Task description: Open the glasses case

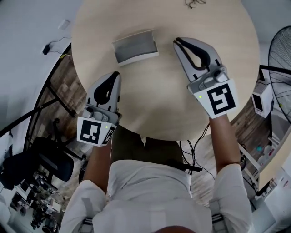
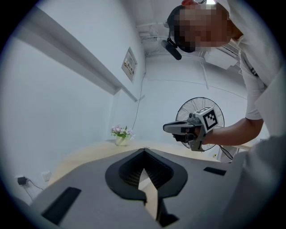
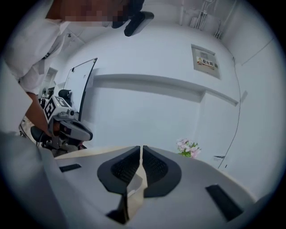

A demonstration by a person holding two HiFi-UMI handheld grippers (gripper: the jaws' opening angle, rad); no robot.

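Note:
The glasses case (image 1: 135, 46) is a grey rectangular box with a pale edge. It lies flat and looks closed on the far half of the round wooden table (image 1: 154, 104) in the head view. My left gripper (image 1: 117, 75) is shut and empty, near the table's left edge, a short way in front of the case. My right gripper (image 1: 177, 42) is shut and empty just to the right of the case, apart from it. The left gripper view shows its jaws (image 2: 144, 150) closed together; the right gripper view shows the same (image 3: 141, 147). Neither gripper view shows the case.
A small vase of flowers (image 2: 120, 133) (image 3: 188, 148) stands on a far surface. A standing fan (image 1: 278, 50) (image 2: 199, 117) is at the right of the table. An office chair (image 1: 50, 159) and cables sit on the floor at the left. A dark tangle (image 1: 194, 3) lies at the table's far edge.

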